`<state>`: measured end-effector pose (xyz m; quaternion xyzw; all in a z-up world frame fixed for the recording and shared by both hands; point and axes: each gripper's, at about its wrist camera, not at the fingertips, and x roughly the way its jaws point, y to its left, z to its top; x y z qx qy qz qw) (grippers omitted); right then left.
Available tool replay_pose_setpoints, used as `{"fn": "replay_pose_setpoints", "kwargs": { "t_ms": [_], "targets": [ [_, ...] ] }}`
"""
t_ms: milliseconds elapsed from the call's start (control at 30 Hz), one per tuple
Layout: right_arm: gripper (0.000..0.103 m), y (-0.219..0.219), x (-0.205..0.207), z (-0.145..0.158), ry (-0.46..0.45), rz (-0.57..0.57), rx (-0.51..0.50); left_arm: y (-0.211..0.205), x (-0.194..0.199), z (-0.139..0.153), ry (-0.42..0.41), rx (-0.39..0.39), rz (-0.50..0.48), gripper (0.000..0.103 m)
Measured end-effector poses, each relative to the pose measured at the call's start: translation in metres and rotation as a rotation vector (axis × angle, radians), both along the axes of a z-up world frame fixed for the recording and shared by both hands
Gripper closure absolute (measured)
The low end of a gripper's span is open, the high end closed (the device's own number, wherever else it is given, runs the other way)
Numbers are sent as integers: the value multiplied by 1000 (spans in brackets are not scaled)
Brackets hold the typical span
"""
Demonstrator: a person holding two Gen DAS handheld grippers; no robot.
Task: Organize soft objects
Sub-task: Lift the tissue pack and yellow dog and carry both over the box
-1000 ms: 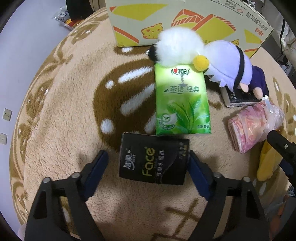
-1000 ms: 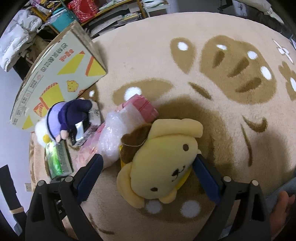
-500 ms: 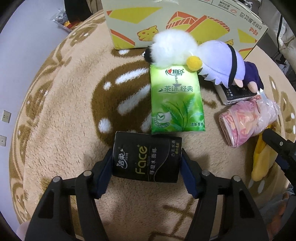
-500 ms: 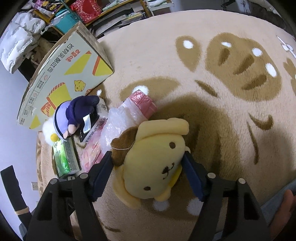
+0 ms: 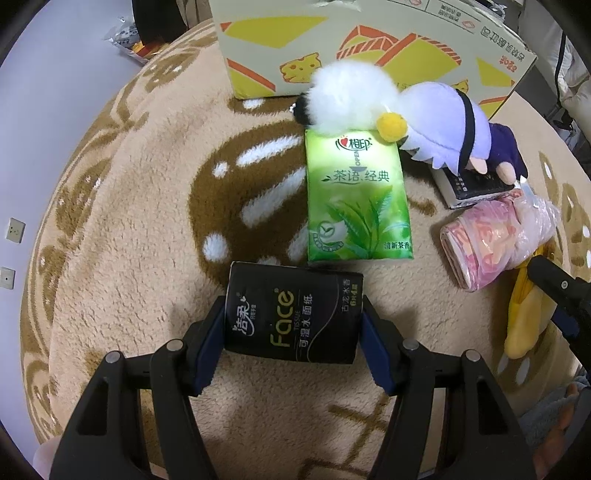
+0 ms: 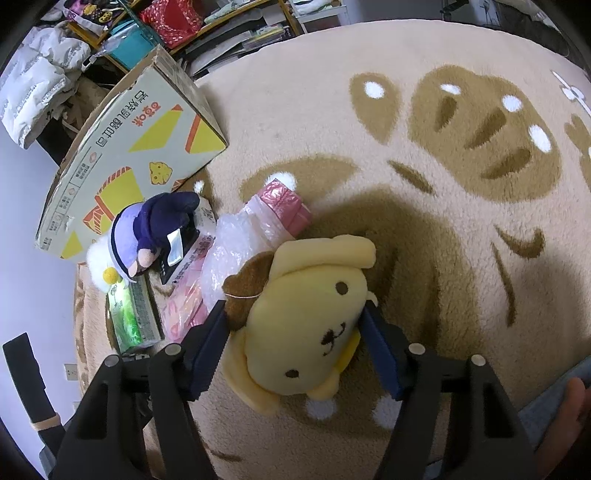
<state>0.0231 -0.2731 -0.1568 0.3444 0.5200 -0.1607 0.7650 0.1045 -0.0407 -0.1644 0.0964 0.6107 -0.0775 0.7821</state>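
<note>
A black "Face" tissue pack lies on the beige rug, and my left gripper is shut on it, with a blue pad pressed on each short side. In the right wrist view the jaws of my right gripper are closing on a yellow plush dog, both pads touching its head. A green tissue pack lies just beyond the black one. A white and purple plush rests against its far end. A pink roll in clear plastic lies to the right.
A cardboard box with yellow and orange print stands at the rug's far edge, right behind the plush. A dark flat book-like item lies under the purple plush. Shelves with clutter stand beyond the box. A person's foot shows at the lower right.
Both grippers have closed in from wide open: the left pads now press on the black tissue pack, the right pads on the yellow plush dog. Neither hand has shifted.
</note>
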Motion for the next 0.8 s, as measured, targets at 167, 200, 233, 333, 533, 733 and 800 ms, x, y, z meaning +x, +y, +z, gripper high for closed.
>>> {"fn": "replay_pose_setpoints", "kwargs": {
  "t_ms": [167, 200, 233, 333, 533, 733, 800],
  "targets": [
    [33, -3, -5, 3, -20, -21, 23, 2, -2, 0, 2, 6, 1, 37],
    [34, -3, -6, 3, -23, -27, 29, 2, -2, 0, -2, 9, 0, 38],
    [34, -4, -7, 3, -25, -30, 33, 1, -3, 0, -7, 9, -1, 38],
    [34, -3, -7, 7, -36, -37, 48, 0, -5, 5, -29, 10, -3, 38],
    [34, -1, -10, 16, -76, -18, 60, -1, -5, 8, -32, 8, 4, 38],
    [34, 1, -10, 15, -64, -17, 57, 1, -6, 10, -43, 1, 12, 37],
    [34, 2, -10, 18, -72, -14, 50, 3, -8, 13, -59, -2, 14, 37]
  ]
}}
